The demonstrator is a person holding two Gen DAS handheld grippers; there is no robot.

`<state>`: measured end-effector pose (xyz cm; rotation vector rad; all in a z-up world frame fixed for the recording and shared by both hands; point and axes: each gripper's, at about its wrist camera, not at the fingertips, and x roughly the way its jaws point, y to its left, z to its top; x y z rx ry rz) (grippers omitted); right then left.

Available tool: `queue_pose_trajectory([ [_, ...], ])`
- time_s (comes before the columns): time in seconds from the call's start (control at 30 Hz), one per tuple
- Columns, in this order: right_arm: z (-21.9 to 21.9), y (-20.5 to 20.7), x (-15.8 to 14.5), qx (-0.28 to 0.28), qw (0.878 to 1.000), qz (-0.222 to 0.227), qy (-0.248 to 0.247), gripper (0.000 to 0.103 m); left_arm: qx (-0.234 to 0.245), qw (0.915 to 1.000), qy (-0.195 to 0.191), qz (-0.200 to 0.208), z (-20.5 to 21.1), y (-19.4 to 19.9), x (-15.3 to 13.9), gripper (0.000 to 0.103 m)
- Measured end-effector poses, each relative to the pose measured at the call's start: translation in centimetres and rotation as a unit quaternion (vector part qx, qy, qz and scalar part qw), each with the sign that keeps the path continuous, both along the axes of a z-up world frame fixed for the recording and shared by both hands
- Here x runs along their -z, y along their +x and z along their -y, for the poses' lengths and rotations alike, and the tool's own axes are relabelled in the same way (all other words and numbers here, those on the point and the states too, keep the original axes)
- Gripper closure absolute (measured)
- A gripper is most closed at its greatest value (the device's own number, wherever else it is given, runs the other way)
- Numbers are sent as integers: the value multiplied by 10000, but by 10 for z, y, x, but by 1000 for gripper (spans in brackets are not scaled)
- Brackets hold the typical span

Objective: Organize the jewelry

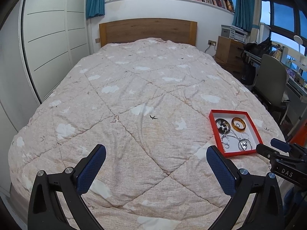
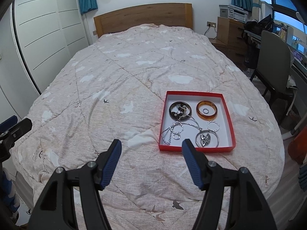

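A red tray (image 2: 197, 149) with a white inside lies on the bed's right side; it also shows in the left wrist view (image 1: 212, 121). In it are a dark bangle (image 2: 180, 110) with beads, an amber bangle (image 2: 206, 110) around a small ring (image 2: 205, 110), a silver chain (image 2: 168, 134), silver rings and a heart pendant (image 2: 205, 139). My right gripper (image 2: 151, 145) is open and empty, just in front of the tray's near left corner. My left gripper (image 1: 156, 150) is open and empty over the quilt, left of the tray.
A pink quilt (image 1: 134, 95) with clouds and birds covers the bed. A white wardrobe (image 1: 48, 38) stands on the left. A chair (image 2: 274, 57), a desk and wooden drawers (image 2: 230, 30) stand on the right. The headboard (image 1: 147, 30) is at the far end.
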<state>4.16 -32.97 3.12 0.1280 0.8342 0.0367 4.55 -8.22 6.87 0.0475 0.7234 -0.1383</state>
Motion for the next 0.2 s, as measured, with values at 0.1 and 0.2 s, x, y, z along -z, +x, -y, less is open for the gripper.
queue_pose_trajectory([
  [0.1,-1,0,-1,-1,10000,3,-28,39,10,10000,6,-33,-1,1,2,0],
  [0.2,-2,0,-2,-9,10000,6,-49,39,35,9999,-37,-88,-2,1,4,0],
])
